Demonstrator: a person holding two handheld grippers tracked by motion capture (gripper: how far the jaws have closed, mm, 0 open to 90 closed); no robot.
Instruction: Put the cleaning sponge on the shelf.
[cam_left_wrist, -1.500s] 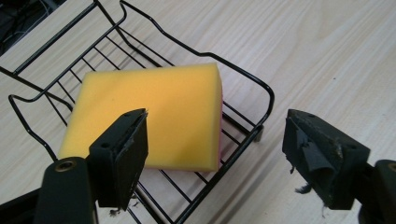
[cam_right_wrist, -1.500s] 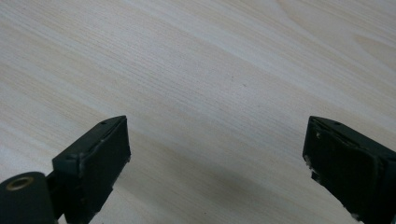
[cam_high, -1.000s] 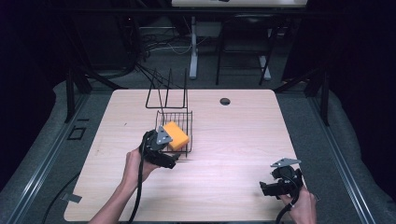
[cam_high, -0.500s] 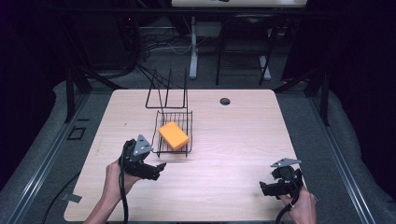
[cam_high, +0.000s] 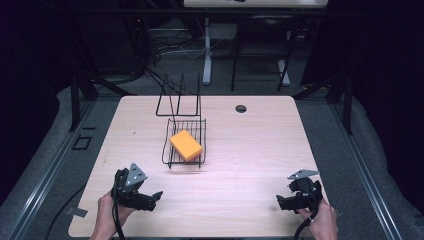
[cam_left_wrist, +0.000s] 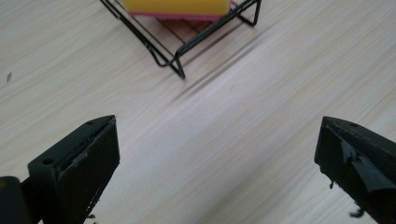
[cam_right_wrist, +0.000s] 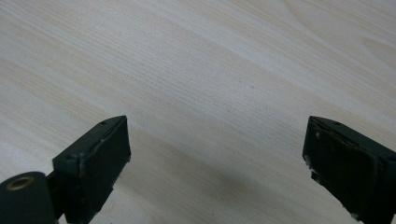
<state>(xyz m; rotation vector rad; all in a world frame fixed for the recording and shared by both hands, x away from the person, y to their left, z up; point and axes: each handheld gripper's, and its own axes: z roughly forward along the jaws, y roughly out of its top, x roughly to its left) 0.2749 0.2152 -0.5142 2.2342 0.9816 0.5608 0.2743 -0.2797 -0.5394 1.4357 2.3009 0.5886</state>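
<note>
1. Altogether, the high view shows one pale wood-grain table with rounded corners, one black wire basket, one orange rectangular sponge block and two black two-jaw grippers.
2. The sponge lies inside the basket, near the middle of the table, turned at a slant to the basket's sides.
3. The basket is thin black wire with a grid floor; a taller bent-wire frame stands just behind it, toward the table's far edge.
4. One small dark round hole sits in the tabletop near the far edge, right of the frame.
5. The left gripper is held at the near left of the table by a hand; a grey three-cornered plate rides on top of it.
6. The right gripper is held at the near right corner by the other hand, also with a grey plate on top.
7. In the left gripper view, the left gripper's jaws are spread wide over bare wood, nothing between them.
8. That view adds what the high view hides: a pink-red layer under the sponge's yellow-orange face, and the basket's corner foot with its shadow on the table.
9. In the right gripper view, the right gripper's jaws also stand wide apart and empty, with scuffed, flat inner faces, above plain wood grain.
</note>
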